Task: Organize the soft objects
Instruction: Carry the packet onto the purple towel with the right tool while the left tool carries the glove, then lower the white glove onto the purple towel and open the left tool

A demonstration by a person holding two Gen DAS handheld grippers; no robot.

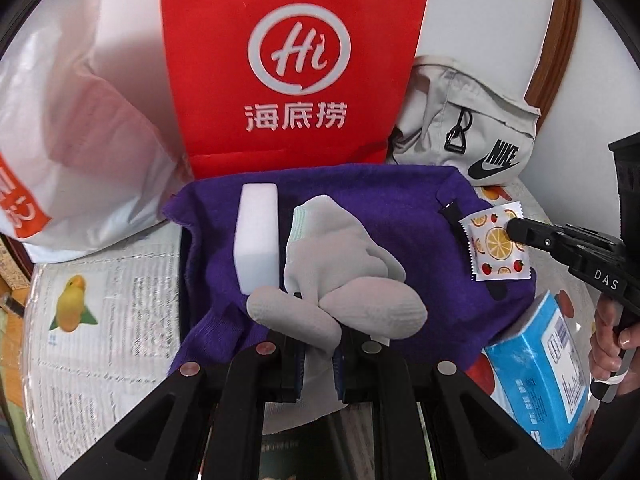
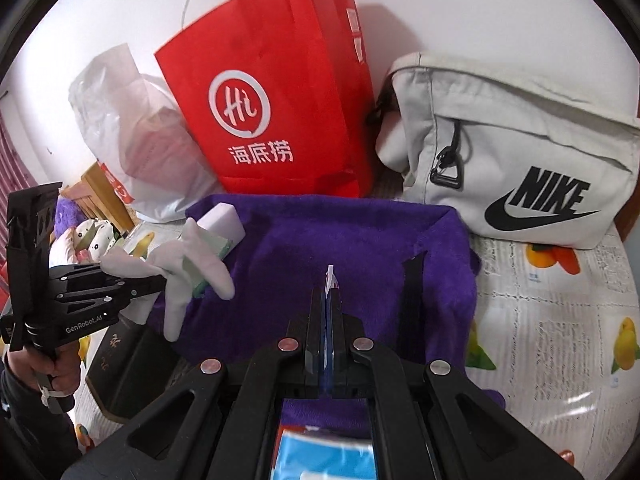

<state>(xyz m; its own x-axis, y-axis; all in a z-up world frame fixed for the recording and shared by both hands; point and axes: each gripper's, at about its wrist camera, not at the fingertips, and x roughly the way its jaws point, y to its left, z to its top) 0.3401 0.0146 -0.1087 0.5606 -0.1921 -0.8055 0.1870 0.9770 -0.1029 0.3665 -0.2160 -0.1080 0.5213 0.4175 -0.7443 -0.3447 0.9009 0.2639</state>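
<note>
My left gripper (image 1: 320,350) is shut on a grey glove (image 1: 340,264) and holds it over the purple cloth (image 1: 400,216); the glove also shows in the right wrist view (image 2: 188,264). A white foam block (image 1: 256,236) lies on the cloth left of the glove. My right gripper (image 2: 329,286) is shut on a small fruit-print packet (image 1: 496,240) and holds it above the cloth's right part; only the packet's thin edge (image 2: 330,274) shows between its fingers. In the left wrist view the right gripper (image 1: 516,230) comes in from the right.
A red paper bag (image 1: 296,60) stands behind the cloth, a white plastic bag (image 1: 80,132) to its left, a grey Nike bag (image 2: 512,152) to its right. A blue tissue pack (image 1: 540,372) lies at the cloth's near right. The table has a printed cover (image 2: 552,320). A dark box (image 2: 120,368) sits near left.
</note>
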